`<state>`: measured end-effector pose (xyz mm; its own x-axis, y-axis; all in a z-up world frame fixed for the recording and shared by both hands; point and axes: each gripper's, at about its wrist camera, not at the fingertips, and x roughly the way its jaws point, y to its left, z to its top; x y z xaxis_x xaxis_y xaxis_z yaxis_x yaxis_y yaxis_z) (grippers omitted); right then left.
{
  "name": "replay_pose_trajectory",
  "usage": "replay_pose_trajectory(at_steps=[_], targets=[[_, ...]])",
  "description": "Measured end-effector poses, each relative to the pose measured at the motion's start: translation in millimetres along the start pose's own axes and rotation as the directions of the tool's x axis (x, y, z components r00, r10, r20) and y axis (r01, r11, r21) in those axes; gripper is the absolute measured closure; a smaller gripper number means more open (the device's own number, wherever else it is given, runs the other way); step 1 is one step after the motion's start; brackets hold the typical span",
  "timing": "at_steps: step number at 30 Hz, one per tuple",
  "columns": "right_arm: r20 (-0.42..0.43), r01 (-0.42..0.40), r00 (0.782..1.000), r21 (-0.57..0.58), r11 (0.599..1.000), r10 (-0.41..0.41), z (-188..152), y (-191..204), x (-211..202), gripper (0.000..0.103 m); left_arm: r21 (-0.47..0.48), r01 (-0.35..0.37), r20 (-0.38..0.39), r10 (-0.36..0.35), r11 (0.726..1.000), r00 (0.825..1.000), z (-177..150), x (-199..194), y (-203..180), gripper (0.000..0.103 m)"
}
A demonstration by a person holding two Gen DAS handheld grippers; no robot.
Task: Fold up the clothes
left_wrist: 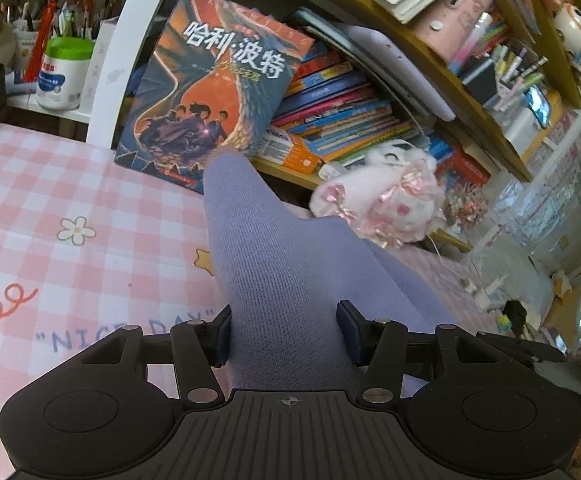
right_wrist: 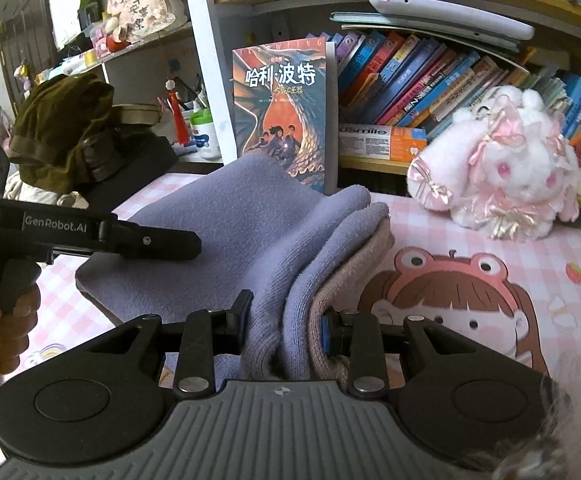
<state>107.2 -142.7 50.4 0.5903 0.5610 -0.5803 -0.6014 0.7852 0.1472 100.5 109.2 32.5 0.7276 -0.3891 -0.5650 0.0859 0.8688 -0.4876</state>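
Note:
A lilac knitted garment [right_wrist: 250, 232] lies partly folded on the pink checked table mat [right_wrist: 550, 292]. A pinkish layer [right_wrist: 354, 272] lies under its right side. My right gripper [right_wrist: 286, 328] is shut on the bunched lilac and pink edge. In the left wrist view my left gripper [left_wrist: 284, 334] has the lilac cloth [left_wrist: 282, 264] between its fingers, raised into a ridge above the mat [left_wrist: 50, 208]. The left gripper also shows from the side in the right wrist view [right_wrist: 162, 246], over the garment's left part.
A Harry Potter book [right_wrist: 286, 112] stands against the bookshelf [right_wrist: 430, 80] behind the garment. A white and pink plush toy [right_wrist: 506, 164] sits at the right. An olive cloth heap [right_wrist: 62, 136] is at the left, with a green-capped jar [left_wrist: 62, 76] and pen holders.

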Motion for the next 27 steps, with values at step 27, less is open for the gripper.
replay_pose_trajectory(at_steps=[27], targets=[[-0.034,-0.007,0.999,-0.038,0.999,0.005,25,-66,95,0.074,-0.076,-0.071,0.002,0.071,0.995,0.997,16,93,21,0.052]])
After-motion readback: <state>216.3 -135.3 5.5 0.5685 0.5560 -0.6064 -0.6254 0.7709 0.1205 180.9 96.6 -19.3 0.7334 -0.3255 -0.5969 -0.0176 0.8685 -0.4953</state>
